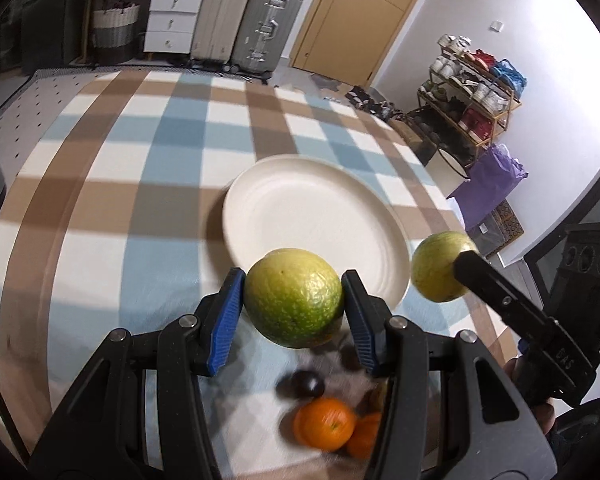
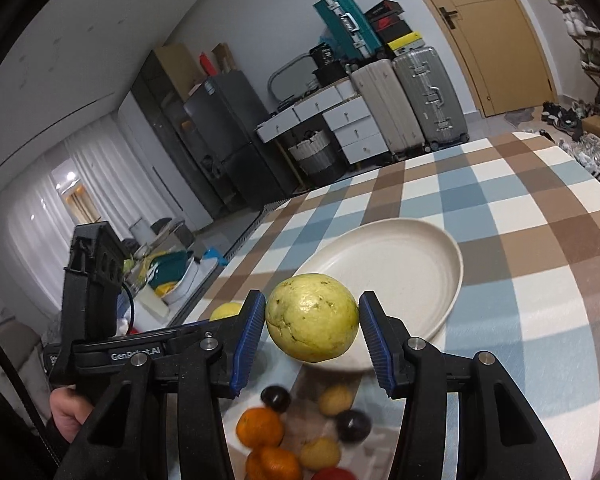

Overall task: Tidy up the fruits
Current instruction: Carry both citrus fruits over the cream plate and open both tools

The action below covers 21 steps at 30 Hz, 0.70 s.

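Left gripper (image 1: 294, 298) jaws clamped on a green-yellow citrus (image 1: 293, 297), blue ribbed pads (image 1: 227, 316) pressing both sides; skin pebbled, dark green low, yellower on top, round and held in the air above the table. Right gripper (image 2: 312, 318) jaws clamped on a pale yellow guava (image 2: 312, 317), smooth-lumpy skin with brown scuffs and small specks, roughly round, also held clear of the cloth. Readable writing: "GenRobot.AI" on the left gripper's black body in the right wrist view; "DAS" (partly legible) on the right gripper's arm in the left wrist view. Gripper frames matte black plastic with silver pivot pins. Just ahead of both held fruits sits a cream plate (image 1: 260, 196), round, shallow, matte, raised rim; guava is over its near edge in the right wrist view. Under the jaws lies a blurred fruit pile: oranges (image 2: 259, 427), dark plums (image 2: 353, 425), small yellow fruits (image 2: 321, 453), something red at the frame bottom. Tablecloth (image 1: 100, 208) checked in brown, light blue and white, soft woven look. Beyond the table: ribbed hard-shell suitcases (image 1: 266, 26), white drawers (image 1: 171, 20), wooden door (image 1: 364, 12), shoe rack (image 1: 470, 96).
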### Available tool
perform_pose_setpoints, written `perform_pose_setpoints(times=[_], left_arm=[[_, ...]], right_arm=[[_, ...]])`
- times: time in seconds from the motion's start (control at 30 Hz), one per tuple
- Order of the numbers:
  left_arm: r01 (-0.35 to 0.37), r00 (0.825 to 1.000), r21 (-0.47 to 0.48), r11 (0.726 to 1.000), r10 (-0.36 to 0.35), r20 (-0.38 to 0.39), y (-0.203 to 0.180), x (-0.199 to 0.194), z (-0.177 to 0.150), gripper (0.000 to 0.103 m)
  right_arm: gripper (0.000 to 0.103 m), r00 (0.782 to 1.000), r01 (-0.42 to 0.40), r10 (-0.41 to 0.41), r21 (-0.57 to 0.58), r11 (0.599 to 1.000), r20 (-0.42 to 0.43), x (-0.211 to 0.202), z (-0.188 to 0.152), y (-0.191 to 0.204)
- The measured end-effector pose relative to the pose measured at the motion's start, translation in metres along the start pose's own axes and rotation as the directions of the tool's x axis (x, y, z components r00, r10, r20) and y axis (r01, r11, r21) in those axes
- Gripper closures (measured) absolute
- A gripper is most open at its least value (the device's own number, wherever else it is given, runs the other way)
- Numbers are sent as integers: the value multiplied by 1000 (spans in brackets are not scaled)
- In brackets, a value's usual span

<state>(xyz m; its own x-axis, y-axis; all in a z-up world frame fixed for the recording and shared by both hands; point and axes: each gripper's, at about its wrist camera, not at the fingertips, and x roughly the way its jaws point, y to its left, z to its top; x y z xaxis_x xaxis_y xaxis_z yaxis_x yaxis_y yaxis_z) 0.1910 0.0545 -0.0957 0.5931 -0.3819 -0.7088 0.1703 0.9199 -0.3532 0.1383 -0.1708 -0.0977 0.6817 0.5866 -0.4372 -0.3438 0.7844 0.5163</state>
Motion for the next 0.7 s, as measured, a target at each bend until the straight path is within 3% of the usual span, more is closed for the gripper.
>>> perform_pose_setpoints(times=[0.37,0.7], left_arm=[[31,999,40,999,-30,-40,-16,52,61,56],[37,994,63,997,-30,-102,-20,99,88,56]], right_arm=[[54,999,3,-2,42,999,-35,37,44,-33],[54,994,11,-1,89,996,-106,80,61,-57]])
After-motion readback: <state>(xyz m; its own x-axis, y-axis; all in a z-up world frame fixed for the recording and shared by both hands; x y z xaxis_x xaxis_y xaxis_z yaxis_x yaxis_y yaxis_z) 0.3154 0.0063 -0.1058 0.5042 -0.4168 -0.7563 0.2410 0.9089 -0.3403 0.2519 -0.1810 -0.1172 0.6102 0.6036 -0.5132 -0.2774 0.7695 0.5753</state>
